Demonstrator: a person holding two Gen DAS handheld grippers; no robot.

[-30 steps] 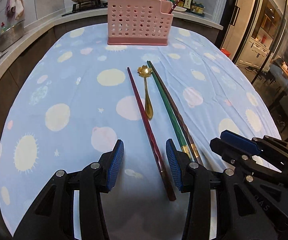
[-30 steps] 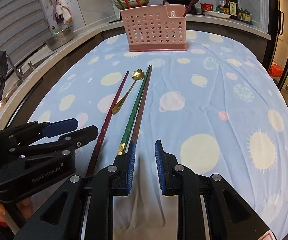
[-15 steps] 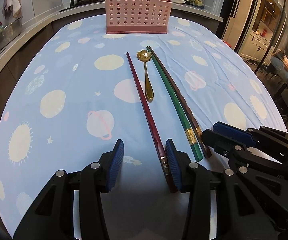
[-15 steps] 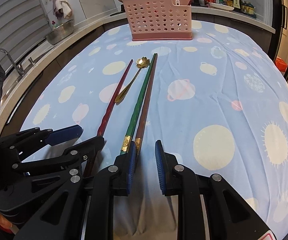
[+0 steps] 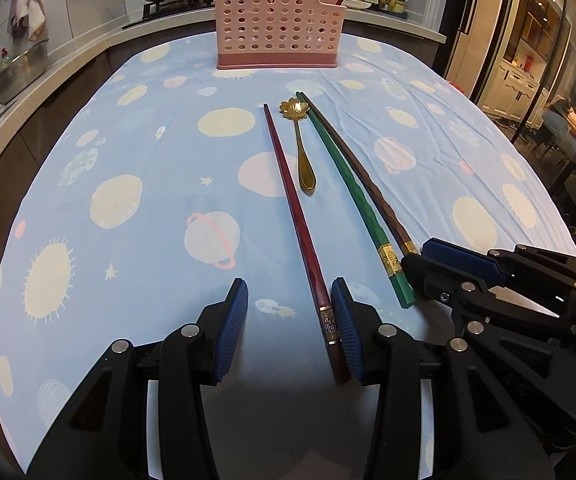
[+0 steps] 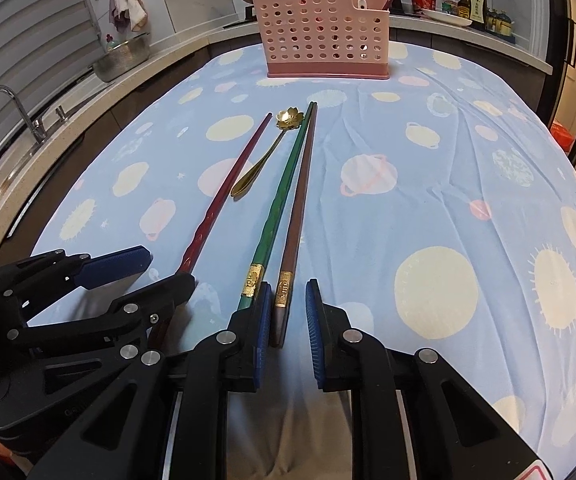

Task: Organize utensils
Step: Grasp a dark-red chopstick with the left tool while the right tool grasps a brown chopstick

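Right gripper has just narrowed around brown chopstick.

Left gripper hangs low over the planet-print cloth, jaws apart, the red chopstick running between them and hard against the right-hand pad; beside it lie the gold spoon, green chopstick and brown chopstick. Right gripper sits at their near ends; pink perforated holder stands at the far edge.

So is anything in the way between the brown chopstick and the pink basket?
Nothing visible. The brown chopstick lies between the right gripper's open jaws, and only bare tablecloth stretches from its far tip to the pink basket.
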